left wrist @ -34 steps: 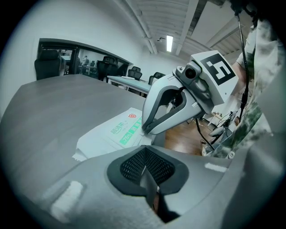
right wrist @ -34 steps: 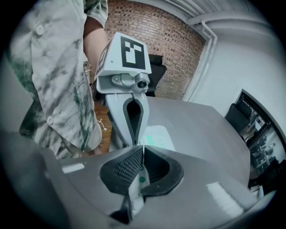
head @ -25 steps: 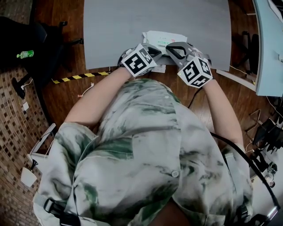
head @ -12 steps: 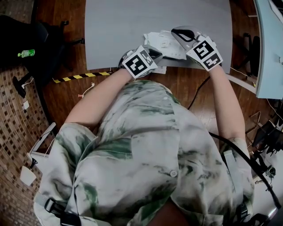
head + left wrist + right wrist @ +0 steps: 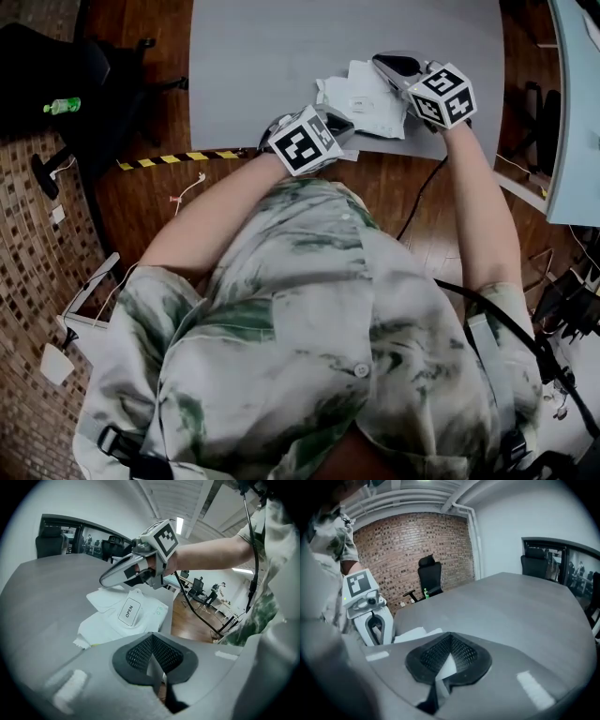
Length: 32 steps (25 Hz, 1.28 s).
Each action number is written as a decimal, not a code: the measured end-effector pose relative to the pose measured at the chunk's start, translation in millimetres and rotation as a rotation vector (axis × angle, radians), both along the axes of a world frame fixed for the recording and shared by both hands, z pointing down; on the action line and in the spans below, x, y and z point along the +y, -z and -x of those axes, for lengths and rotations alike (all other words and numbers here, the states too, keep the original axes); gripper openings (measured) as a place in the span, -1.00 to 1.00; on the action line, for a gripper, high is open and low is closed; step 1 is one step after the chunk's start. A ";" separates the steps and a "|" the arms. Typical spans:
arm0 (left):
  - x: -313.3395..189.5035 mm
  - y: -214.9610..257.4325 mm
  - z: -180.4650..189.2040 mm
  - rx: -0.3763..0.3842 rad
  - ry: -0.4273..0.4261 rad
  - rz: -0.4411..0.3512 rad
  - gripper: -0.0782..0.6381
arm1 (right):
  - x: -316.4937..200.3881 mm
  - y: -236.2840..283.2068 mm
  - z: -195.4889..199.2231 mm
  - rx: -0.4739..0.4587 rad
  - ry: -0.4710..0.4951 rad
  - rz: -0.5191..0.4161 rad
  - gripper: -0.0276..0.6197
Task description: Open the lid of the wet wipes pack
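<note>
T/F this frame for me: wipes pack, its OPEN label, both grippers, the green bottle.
1. The white wet wipes pack lies on the grey table. True.
2. Its rectangular OPEN label is peeled upright. False: it lies flat on the pack.
3. The right gripper is above the pack. True.
4. The left gripper has its jaws gaping wide. False: they are shut.
5. The green bottle stands on the table. False: it is off the table, by the black office chair.

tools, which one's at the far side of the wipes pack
Right tool, at the far corner of the wipes pack; left tool is at the near table edge.
</note>
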<state>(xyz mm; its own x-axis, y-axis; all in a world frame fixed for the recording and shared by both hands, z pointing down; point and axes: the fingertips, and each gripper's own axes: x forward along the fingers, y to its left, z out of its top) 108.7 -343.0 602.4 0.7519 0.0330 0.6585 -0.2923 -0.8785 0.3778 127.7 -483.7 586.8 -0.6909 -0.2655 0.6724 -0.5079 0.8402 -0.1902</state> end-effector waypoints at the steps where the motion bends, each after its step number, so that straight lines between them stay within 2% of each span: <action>1: 0.2 0.8 1.0 -0.002 -0.001 0.005 -0.78 | 2.0 -6.8 1.3 0.005 0.009 0.018 -0.90; 6: 1.3 1.8 0.9 0.001 -0.004 0.013 -0.78 | 13.8 -29.7 0.0 0.032 0.030 0.053 -0.89; 19: 3.8 2.9 3.6 -0.008 -0.006 0.041 -0.78 | 15.7 -28.1 -0.8 0.008 0.006 0.053 -0.89; 25: 2.8 6.1 7.2 -0.005 0.029 0.039 -0.78 | 13.5 -8.1 -7.1 -0.050 -0.050 0.016 -0.89; 32: 0.6 41.9 11.8 0.042 0.120 -0.037 -0.77 | 47.1 40.0 -12.5 -0.116 -0.061 -0.055 -0.89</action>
